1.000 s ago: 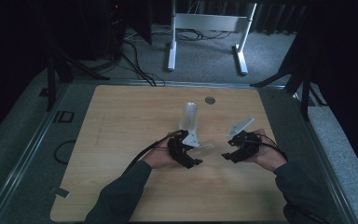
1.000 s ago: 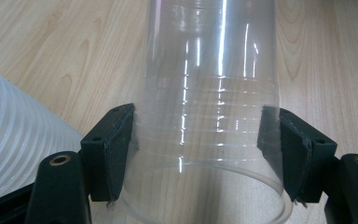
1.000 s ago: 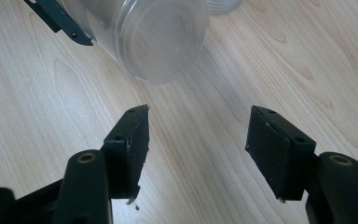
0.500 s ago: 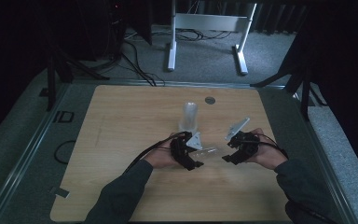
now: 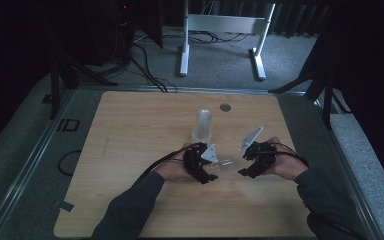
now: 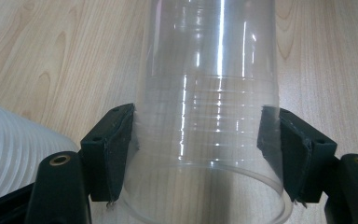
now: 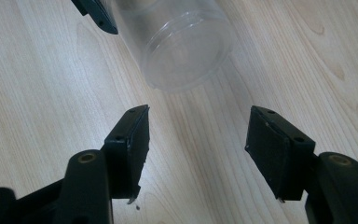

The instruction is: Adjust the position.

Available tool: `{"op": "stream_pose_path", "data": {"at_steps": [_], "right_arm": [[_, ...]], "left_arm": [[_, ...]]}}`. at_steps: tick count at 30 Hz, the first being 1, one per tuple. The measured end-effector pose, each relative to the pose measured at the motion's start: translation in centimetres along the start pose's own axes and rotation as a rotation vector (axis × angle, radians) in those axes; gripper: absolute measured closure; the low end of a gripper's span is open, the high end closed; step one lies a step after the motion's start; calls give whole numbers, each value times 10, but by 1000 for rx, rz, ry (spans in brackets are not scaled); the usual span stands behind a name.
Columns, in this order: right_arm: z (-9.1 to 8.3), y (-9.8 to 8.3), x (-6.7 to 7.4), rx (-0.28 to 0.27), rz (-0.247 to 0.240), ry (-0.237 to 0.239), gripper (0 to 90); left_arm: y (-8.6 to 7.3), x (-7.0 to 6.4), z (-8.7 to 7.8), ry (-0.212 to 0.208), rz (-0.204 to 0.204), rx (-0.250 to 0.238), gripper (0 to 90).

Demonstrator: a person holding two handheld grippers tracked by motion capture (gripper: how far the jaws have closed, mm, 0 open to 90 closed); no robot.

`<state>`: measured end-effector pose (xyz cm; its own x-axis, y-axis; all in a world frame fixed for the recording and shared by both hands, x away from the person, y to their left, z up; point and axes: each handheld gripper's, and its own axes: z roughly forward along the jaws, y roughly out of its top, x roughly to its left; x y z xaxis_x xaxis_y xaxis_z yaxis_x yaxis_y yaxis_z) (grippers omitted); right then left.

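— Two clear cups are showing on the table (image 5: 130,130). One, a stack (image 5: 202,126), is standing upright near the middle, at about twelve o'clock from the left gripper (image 5: 206,169).

— And the other cup?

— That cup (image 5: 223,166) is lying on its side, sticking out of the left gripper toward three o'clock, between the two hands. In the left gripper view the cup (image 6: 207,107) is running straight up between the pads, and both pads are pressing on its walls near the rim, so the left gripper (image 6: 200,154) is pinching it.

— What is the right gripper doing?

— It is sitting at three o'clock from the cup, pointing back at it. In its own view the jaws are standing spread with bare wood between them, and the right gripper (image 7: 198,149) is gripping nothing. The cup's closed bottom (image 7: 182,42) is hanging just past the fingertips at twelve o'clock, apart from them.

— Is the cup resting on the wood?

— Hard to tell; from above it is pale and blurred, so it may be hovering just over the surface.

— Anything at the edge?

— A ribbed white shape (image 6: 14,154) is peeking in at nine o'clock in the left gripper view, likely the stack. A small grey disc (image 5: 224,107) is lying at the far edge, at one o'clock from the stack.
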<state>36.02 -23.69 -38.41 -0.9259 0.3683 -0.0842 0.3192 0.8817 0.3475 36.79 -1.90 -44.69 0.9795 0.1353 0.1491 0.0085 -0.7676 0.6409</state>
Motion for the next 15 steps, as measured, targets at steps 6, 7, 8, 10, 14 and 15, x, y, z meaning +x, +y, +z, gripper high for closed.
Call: {"op": "stream_pose_path", "data": {"at_steps": [6,7,8,10,14,15], "right_arm": [[1,2,1,12,-12,7,392],[1,3,1,16,-20,10,391],[1,3,2,17,-21,13,391],[1,5,3,23,-27,14,391],[2,9,4,32,-44,19,379],[3,10,4,32,-51,22,375]], "left_arm": [[0,-1,1,-3,-1,3,286],[0,-2,1,-2,-1,3,285],[0,-2,1,-4,1,4,285],[0,-2,1,-6,7,8,286],[1,-4,2,-4,15,12,285],[1,-4,2,-4,21,16,286]]}}
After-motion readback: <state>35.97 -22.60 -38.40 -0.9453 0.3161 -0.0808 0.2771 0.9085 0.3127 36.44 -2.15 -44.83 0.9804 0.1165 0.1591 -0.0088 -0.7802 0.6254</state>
